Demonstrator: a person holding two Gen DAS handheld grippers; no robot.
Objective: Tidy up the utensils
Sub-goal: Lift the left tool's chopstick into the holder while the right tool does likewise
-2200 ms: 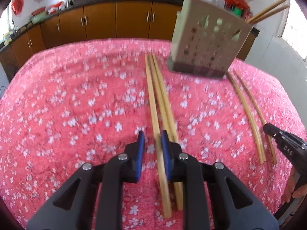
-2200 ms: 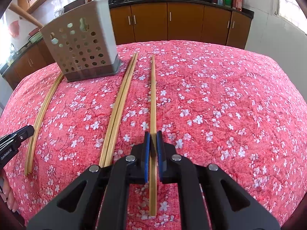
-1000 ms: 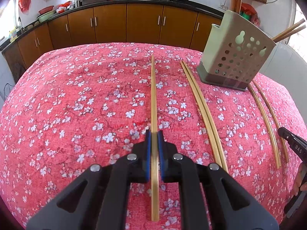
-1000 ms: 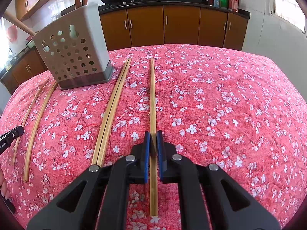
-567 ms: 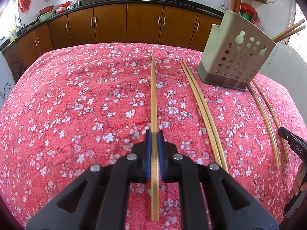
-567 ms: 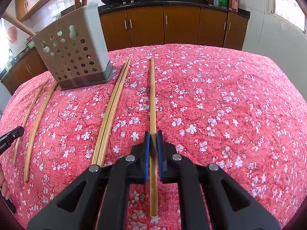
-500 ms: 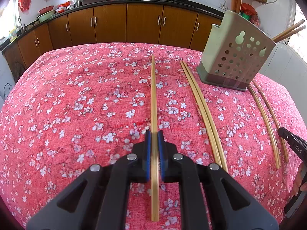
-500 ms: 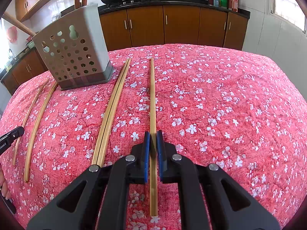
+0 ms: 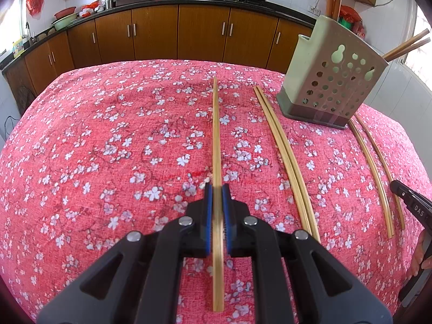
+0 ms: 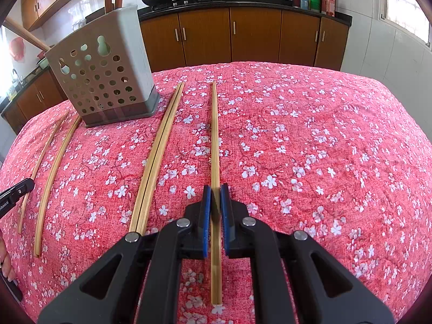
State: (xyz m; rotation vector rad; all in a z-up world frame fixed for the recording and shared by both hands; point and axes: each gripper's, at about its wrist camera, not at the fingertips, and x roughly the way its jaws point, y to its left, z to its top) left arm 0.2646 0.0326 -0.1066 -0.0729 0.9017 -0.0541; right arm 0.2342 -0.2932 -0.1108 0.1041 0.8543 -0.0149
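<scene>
Left tongs (image 9: 216, 191) pinched shut on chopstick (image 9: 217, 148), grip toward near end. Right tongs (image 10: 215, 191) likewise clamp second chopstick (image 10: 214, 135). Both sticks point forward, low over bench (image 9: 108, 135), holder (image 9: 332, 81) nearby. Bamboo likely light, stiff, slick, so may pivot; mid-length hold safer.

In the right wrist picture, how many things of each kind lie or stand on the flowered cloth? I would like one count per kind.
Chopsticks: 5 (one chopstick in the shut right claw, a close pair, two single sticks left of the holder)
Holder: 1
Total: 6
</scene>
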